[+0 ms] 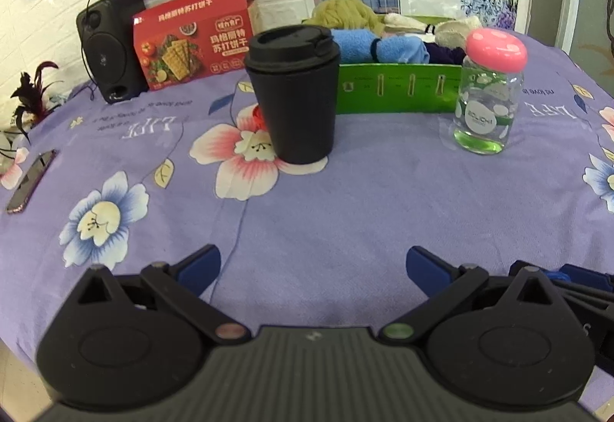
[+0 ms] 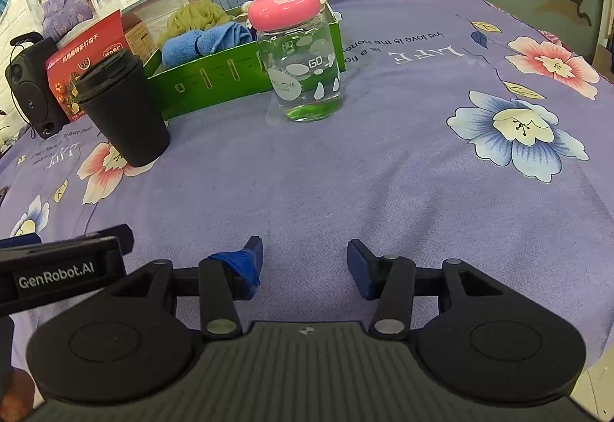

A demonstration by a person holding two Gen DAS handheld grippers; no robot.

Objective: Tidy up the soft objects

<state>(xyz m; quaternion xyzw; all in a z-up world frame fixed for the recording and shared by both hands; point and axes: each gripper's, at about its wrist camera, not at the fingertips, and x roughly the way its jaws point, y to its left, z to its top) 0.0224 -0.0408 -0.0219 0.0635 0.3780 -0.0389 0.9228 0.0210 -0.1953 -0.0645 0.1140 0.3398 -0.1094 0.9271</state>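
Both hand-held grippers, left (image 1: 312, 262) and right (image 2: 305, 261), are hovering released and empty over the bench (image 1: 345, 199). Soft cloths (image 1: 378, 48) are lying in the green box (image 1: 399, 94); when reaching in, steer between cup (image 1: 293, 94) and jar (image 1: 489, 92).

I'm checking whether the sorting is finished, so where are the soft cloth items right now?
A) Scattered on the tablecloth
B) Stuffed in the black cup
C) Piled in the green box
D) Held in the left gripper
C: the blue towel and olive yarn-like bundle sit inside the green box, and both grippers are open and empty.
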